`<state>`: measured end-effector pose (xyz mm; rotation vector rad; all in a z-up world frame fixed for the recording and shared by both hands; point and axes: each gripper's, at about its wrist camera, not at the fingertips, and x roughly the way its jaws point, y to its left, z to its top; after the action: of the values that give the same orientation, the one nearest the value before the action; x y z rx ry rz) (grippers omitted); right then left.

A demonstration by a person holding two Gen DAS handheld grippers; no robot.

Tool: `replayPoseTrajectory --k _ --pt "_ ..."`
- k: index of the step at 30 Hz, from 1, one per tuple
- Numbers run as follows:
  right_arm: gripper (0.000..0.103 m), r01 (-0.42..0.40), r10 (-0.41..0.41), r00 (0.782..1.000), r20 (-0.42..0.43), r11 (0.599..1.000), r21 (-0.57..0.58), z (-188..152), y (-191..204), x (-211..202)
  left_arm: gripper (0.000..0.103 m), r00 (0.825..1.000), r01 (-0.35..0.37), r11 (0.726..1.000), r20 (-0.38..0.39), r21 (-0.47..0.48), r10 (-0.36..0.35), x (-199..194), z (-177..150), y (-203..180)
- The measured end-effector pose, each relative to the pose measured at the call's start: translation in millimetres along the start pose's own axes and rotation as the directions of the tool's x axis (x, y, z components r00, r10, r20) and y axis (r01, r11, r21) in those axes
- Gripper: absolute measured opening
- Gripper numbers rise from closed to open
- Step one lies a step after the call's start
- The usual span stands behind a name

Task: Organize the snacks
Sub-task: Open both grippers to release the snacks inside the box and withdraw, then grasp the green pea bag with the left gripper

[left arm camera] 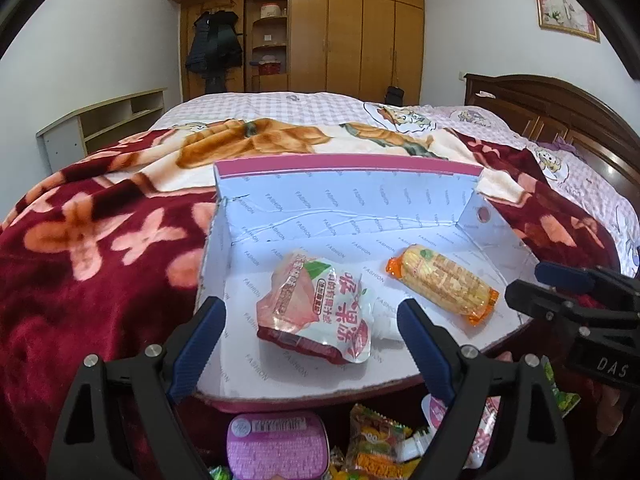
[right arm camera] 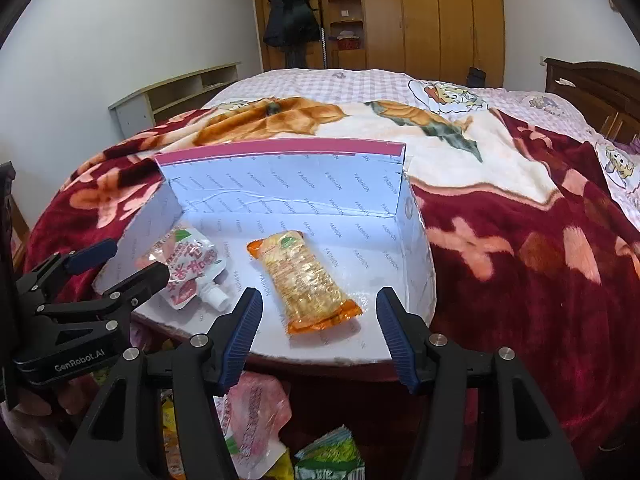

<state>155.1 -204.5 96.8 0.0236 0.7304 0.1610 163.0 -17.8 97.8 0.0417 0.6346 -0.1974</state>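
Two snacks [left arm camera: 316, 308] lie well inside the box [left arm camera: 320, 216] walls.

Your two wrist cameras look forward, close over the same box [left arm camera: 224, 284] [right arm camera: 416, 240], standing side by side.

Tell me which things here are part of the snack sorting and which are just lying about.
Part of the job:
- white box
- peach drink pouch in the box
- orange snack pack in the box
- pink tin, loose in front
- green packet, loose in front

Just lying about:
- red floral blanket
- dark jacket on the wardrobe
- framed picture
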Motion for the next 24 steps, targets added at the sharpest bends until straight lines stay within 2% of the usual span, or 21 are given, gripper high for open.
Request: replayPoseTrajectory --k 19,24 --pt "0.061 -0.038 0.036 0.999 0.023 0.996 0.082 -27.9 1.5 -35.3 0.091 1.000 -0.014 1.000 0.021 0.005 0.014 -50.8 -20.2 5.3" --pt "0.061 -0.040 0.037 0.999 0.029 0.993 0.109 -37.5 0.2 -43.9 0.091 0.999 -0.049 0.999 0.021 -0.009 0.049 -62.4 -32.4 12.2"
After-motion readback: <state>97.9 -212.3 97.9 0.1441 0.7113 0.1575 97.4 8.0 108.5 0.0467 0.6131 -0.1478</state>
